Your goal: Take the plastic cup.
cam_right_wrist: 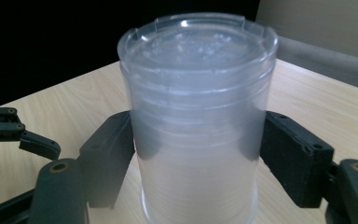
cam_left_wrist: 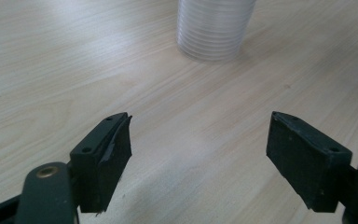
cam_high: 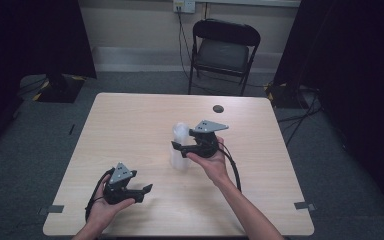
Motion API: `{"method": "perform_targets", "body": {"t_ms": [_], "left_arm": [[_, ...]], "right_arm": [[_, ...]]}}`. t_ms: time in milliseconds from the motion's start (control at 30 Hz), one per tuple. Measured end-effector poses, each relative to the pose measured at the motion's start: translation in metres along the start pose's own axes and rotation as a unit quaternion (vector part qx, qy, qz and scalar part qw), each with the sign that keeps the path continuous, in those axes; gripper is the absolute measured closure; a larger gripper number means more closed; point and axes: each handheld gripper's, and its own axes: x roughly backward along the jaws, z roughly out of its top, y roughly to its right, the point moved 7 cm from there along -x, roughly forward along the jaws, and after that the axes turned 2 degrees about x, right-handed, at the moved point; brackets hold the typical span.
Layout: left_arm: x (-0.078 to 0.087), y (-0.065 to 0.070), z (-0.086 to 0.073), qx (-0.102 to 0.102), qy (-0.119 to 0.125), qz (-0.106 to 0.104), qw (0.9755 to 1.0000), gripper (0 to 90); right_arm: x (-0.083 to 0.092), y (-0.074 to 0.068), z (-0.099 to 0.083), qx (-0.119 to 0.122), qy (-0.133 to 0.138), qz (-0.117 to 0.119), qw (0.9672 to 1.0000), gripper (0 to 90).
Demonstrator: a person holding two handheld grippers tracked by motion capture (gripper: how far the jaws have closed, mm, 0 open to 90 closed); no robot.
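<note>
Dim room, black curtains at sides, folding chair [cam_high: 224,50] behind pale wood table [cam_high: 130,125]. Stack of clear plastic cups [cam_high: 180,147] stands upright mid-table, inverted, bases up. Right hand-held gripper [cam_right_wrist: 196,156] brackets stack at mid-height, pads touching both sides, pinching stack. Left hand-held gripper [cam_left_wrist: 199,154] spread wide, empty, near front edge, well apart from stack. Judgement: cups light, thin-walled, slick, easily crushed; nested cups may slip apart. Grip mid-height, gentle squeeze.
</note>
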Motion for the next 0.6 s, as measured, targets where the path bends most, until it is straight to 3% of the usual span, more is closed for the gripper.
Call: {"method": "perform_targets", "body": {"t_ms": [600], "left_arm": [[0.000,0.000,0.000,0.002,0.001,-0.001,1.0000,21.8]], "right_arm": [[-0.022,0.000,-0.014,-0.005,-0.010,-0.006,0.9999,26.6]]}}
